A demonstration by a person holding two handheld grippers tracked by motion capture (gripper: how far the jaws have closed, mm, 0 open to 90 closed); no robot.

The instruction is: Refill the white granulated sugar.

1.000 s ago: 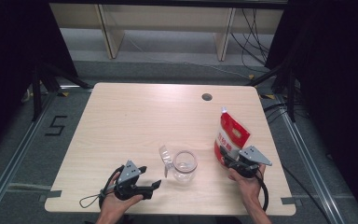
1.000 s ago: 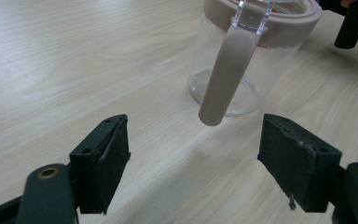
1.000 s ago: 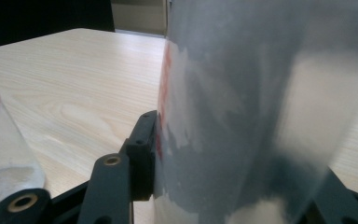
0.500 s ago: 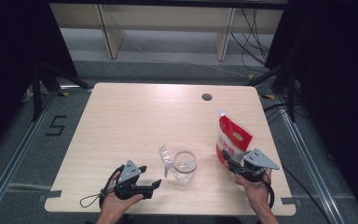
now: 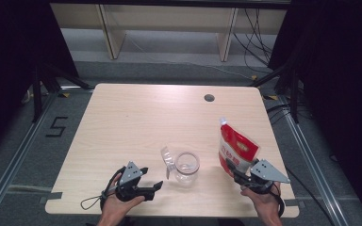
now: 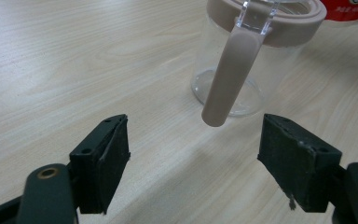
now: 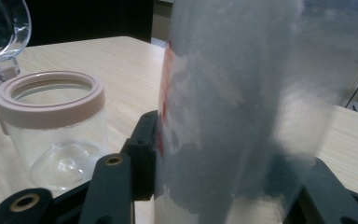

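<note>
The right hand-held gripper [image 5: 236, 172] pinches a red-and-white plastic spouted pouch [image 5: 236, 150] at the pale wooden surface [image 5: 136, 122]'s 4 o'clock; the left hand-held gripper [image 5: 154, 189], jaws spread, faces the clear pink-rimmed jar [image 5: 186, 166].

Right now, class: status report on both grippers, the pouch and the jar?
Left gripper open, facing jar. Right gripper shut on red pouch, upright. Jar lid open, nothing between.

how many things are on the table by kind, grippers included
clear glass jar with a beige rim and flipped-open lid: 1
red and white stand-up pouch, clamped in the right gripper: 1
handheld black grippers, the left gripper open beside the jar: 2
total: 4
</note>
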